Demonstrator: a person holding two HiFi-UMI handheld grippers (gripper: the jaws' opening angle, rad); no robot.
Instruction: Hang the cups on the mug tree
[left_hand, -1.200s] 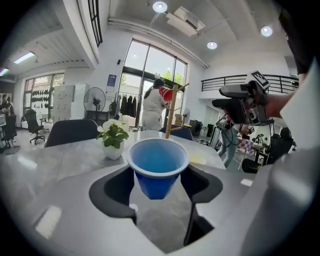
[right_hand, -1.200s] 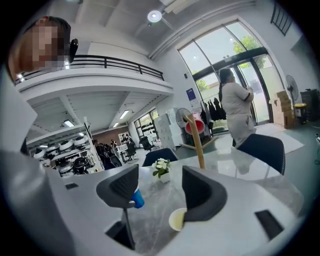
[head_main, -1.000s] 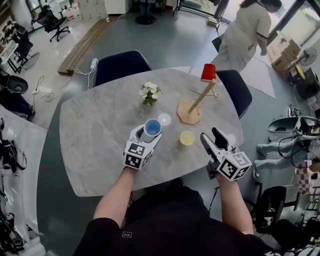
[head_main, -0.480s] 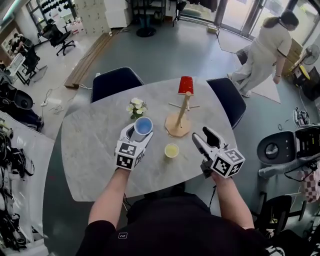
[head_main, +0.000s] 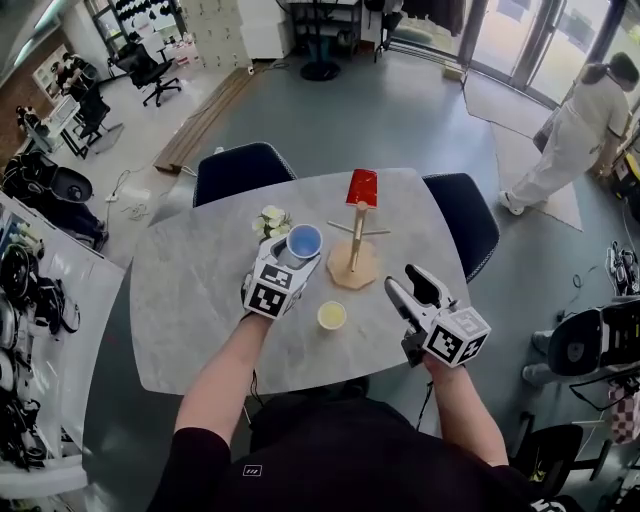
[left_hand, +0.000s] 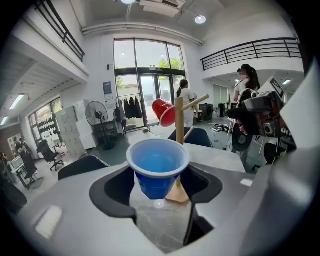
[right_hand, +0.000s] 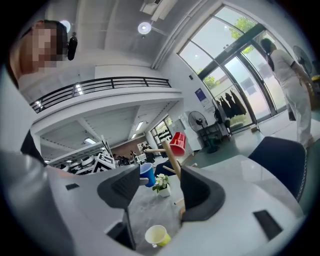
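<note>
White right gripper (head_main: 402, 278): count one; nearest item, at the table's near right edge; jaws spread, nothing between them.
Yellow cup (head_main: 331, 316): count one; upright on the table, mouth up, between the two grippers and apart from both.
Left gripper (head_main: 298, 258): count one; jaws pinching the lower body of the blue cup.
Blue cup (left_hand: 158, 167): count one; upright, mouth up, held clear of the table top, just beside the mug tree on its left in the head view.
Flower pot (head_main: 272, 220): count one; small, with white blooms, standing on the table just beyond the left gripper.
Mug tree (head_main: 356, 238): count one; wooden, round base on the table near its centre, single post with crossing pegs.
Red cup (head_main: 362, 187): count one; hung at the top of the mug tree's post, tilted.
Cup total: three; one hung, one gripped, one standing on the table.
Table (head_main: 200, 300): count one; grey marble-pattern top, rounded corners.
Chairs: count two; dark blue, at the table's far edge, one left (head_main: 243, 165), one right (head_main: 465, 215).
Person (head_main: 575, 135): count one; light clothing, on the floor well beyond the table, far right.
</note>
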